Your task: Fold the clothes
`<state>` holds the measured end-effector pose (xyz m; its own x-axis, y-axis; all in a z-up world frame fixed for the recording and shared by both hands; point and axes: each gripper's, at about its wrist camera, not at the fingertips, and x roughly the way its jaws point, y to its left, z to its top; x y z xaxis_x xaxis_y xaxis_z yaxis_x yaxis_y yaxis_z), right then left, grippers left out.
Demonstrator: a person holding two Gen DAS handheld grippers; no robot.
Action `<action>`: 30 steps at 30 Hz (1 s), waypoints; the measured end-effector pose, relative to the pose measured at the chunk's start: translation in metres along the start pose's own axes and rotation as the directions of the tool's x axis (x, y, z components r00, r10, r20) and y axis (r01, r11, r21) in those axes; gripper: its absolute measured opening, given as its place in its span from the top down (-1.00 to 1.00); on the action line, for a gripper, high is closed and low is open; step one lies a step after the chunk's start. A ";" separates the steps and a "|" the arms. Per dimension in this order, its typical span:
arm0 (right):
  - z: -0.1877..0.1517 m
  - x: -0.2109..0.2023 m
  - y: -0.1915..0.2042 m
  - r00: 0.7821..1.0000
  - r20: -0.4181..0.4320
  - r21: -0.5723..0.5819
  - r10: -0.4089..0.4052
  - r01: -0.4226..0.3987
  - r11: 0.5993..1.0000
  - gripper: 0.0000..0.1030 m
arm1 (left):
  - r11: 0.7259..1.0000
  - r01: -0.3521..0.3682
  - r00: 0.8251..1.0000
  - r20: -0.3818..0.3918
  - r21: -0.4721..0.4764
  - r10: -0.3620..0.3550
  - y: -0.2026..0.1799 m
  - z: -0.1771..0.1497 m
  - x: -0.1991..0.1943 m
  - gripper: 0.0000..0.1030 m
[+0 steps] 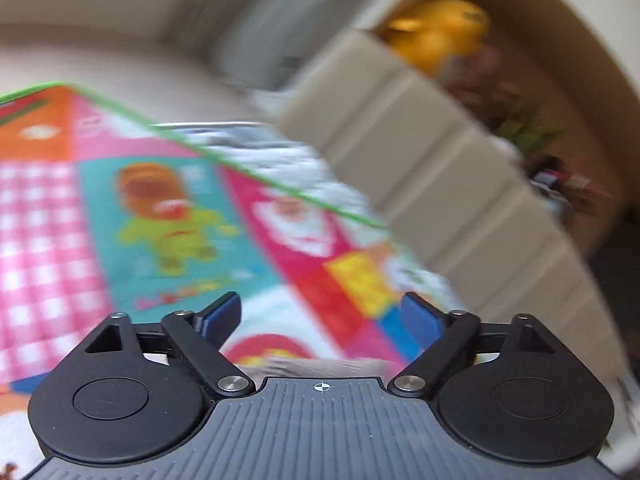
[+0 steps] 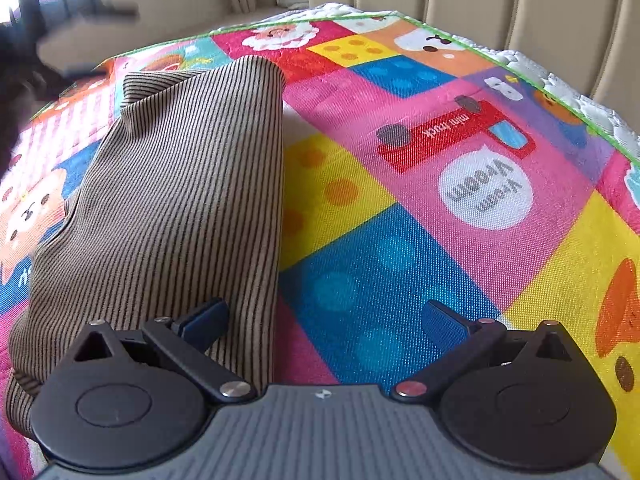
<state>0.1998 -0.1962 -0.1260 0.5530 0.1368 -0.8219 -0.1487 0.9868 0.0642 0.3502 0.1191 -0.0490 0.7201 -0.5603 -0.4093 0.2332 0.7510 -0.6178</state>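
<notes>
- Right gripper: two blue-padded fingers spread wide, holding nothing.
- Left gripper: likewise wide apart, empty, view blurred.
- One striped ribbed garment, folded, lies near left on one colourful woven mat.
- Far: one padded beige headboard.

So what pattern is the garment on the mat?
Thin dark stripes on tan, running along the folded garment. The right wrist view shows it best.
</notes>
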 end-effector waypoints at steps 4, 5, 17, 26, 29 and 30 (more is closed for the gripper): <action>0.000 0.002 0.000 1.000 0.004 -0.005 0.002 -0.002 1.000 -1.00 | 0.979 0.080 0.994 -0.091 0.188 -0.064 -0.041 -0.024 0.033 -0.88; -0.001 0.002 0.000 1.000 0.009 -0.011 0.001 -0.001 1.000 -1.00 | 0.976 0.036 0.994 -0.108 0.217 -0.012 -0.040 -0.032 0.046 -0.88; -0.005 -0.018 0.021 0.981 0.192 -0.184 -0.023 0.059 0.981 -1.00 | 0.942 -0.123 0.976 -0.136 0.311 0.172 0.014 -0.085 0.051 -0.68; -0.007 -0.002 0.028 0.997 0.055 -0.208 0.062 -0.049 0.977 -1.00 | 0.931 -0.116 0.975 -0.139 0.345 0.173 0.012 -0.087 0.051 -0.72; -0.004 -0.011 0.031 0.993 0.082 -0.237 0.080 -0.058 0.970 -1.00 | 0.930 -0.112 0.975 -0.140 0.350 0.170 0.012 -0.087 0.052 -0.75; -0.005 -0.016 0.035 0.988 0.110 -0.259 0.106 -0.075 0.963 -1.00 | 0.930 -0.111 0.976 -0.140 0.350 0.169 0.012 -0.087 0.052 -0.75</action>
<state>0.1811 -0.1645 -0.1133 0.6208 0.2495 -0.7432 -0.3966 0.9177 -0.0233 0.3336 0.0685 -0.1367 0.6502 -0.4688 -0.5979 0.3658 0.8829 -0.2944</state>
